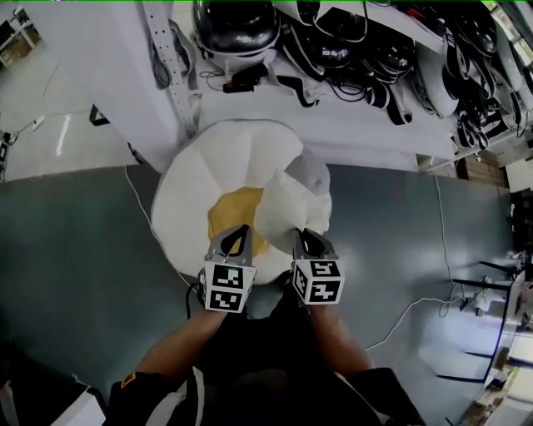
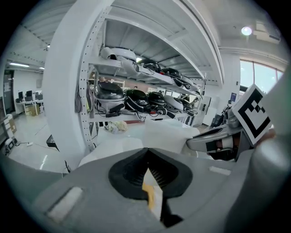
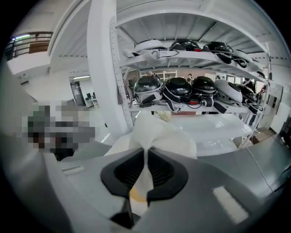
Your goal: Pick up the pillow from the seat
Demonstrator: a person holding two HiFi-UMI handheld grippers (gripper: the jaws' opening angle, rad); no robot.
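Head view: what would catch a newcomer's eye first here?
A big round white pillow with a yellow centre, like a fried egg, fills the middle of the head view. The left gripper and the right gripper, each carrying a marker cube, are both shut on its fabric near the yellow patch. Behind it, dark helmets crowd the white shelves.

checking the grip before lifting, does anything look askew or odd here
The pillow is bunched on one side: the right gripper is shut on a pinch of cover, raising a crumpled fold beside the yellow centre. The left gripper pinches the near edge. Nothing looks torn or spilled.
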